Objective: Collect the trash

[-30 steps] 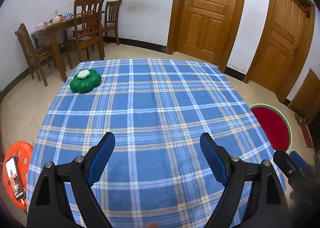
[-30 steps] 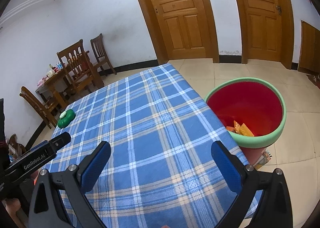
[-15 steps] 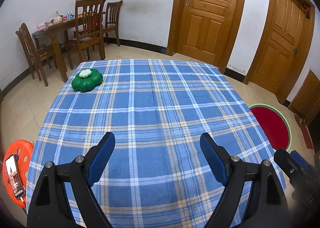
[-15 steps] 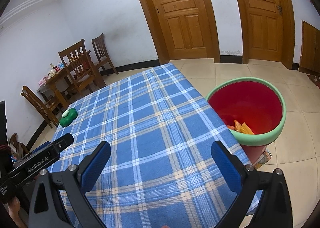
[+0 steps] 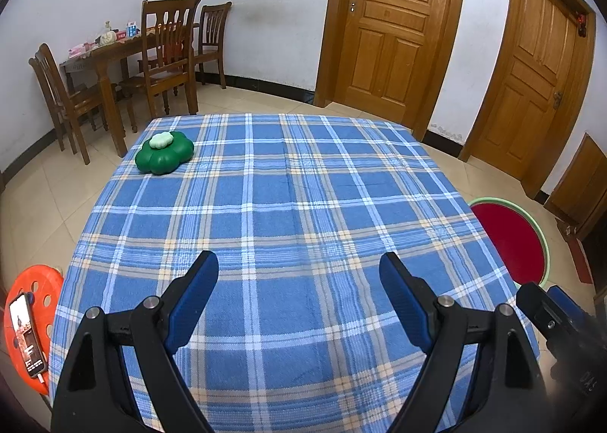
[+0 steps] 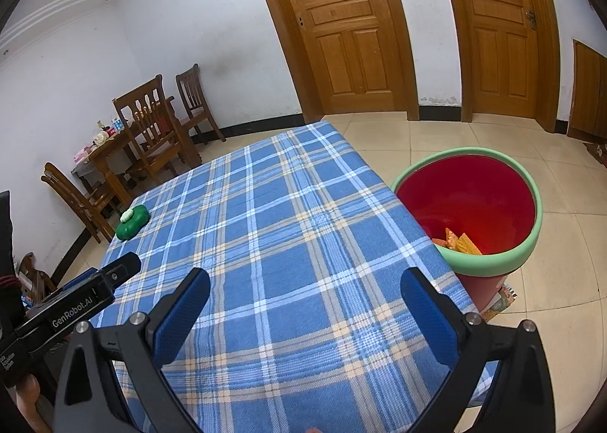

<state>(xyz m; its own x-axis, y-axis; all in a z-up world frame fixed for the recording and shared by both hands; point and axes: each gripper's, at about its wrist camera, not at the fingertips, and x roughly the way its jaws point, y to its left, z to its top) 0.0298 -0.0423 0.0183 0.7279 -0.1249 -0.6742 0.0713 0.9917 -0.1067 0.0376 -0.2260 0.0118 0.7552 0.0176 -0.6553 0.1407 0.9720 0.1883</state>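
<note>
fingers (image 5: 402,304): both pairs wide, empty | plaid tablecloth (image 5: 288,205) | bin (image 6: 489,262): possibly wrappers

1. The tablecloth (image 5: 288,205) is a soft woven cloth, matt and a bit fuzzy, in blue plaid.
2. The bin (image 6: 493,262) looks like smooth plastic, glossy red inside with a duller green rim.
3. Wrappers (image 6: 461,243) in it look like shiny crinkly foil or plastic.
4. The doors (image 5: 390,30) and chairs (image 5: 167,49) are varnished wood with a slight sheen.
5. The floor (image 6: 455,137) is glossy tile.
6. The green flower-shaped thing (image 5: 164,152) looks like smooth, semi-gloss plastic.
7. The stool (image 5: 34,288) is shiny orange plastic.
8. The gripper fingers (image 5: 193,300) are matt black plastic with textured blue pads and metal pins.
</note>
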